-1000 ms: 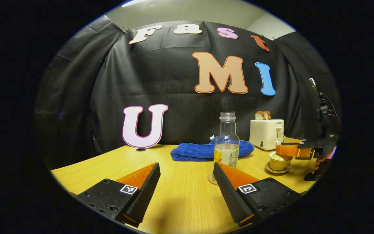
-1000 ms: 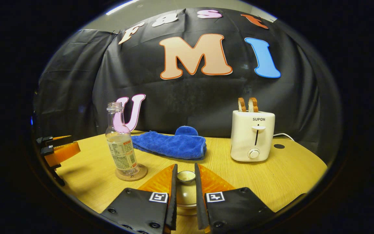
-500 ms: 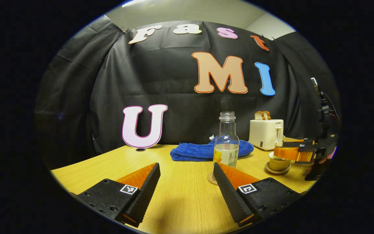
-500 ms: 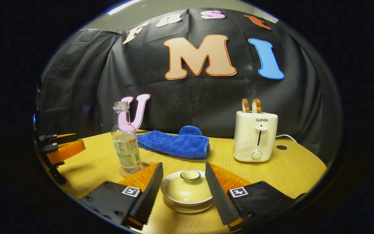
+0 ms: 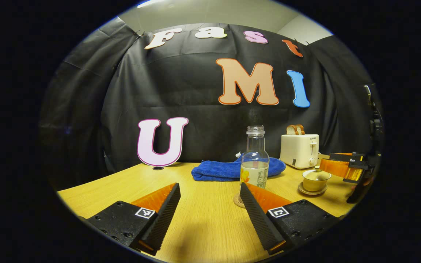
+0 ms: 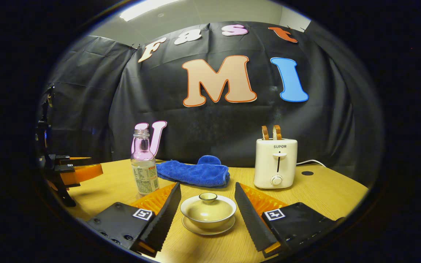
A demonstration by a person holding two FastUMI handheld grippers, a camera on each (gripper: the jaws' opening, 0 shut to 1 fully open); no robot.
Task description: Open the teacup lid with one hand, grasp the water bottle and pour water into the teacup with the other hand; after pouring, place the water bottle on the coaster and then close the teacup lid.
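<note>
Your right gripper (image 6: 207, 215) hung over the near edge of the table (image 6: 327, 197), fingers spread wide with nothing between them but air. The teacup (image 6: 208, 214) sat on its saucer (image 6: 208, 230) just beyond the tips, clear of both, with the lid (image 6: 208, 207) resting on the cup.

Your left gripper (image 5: 210, 210) was likewise splayed and empty, low over the table near the front. The bottle (image 5: 255, 160) stood upright on the coaster (image 5: 237, 201), uncapped and partly filled, just beyond the right-hand finger; touching or not, I cannot tell.

Also on the table: a blue towel (image 6: 193, 172) farther back, and a toaster (image 6: 275, 162) to the right holding two slices of bread (image 6: 269, 132).
</note>
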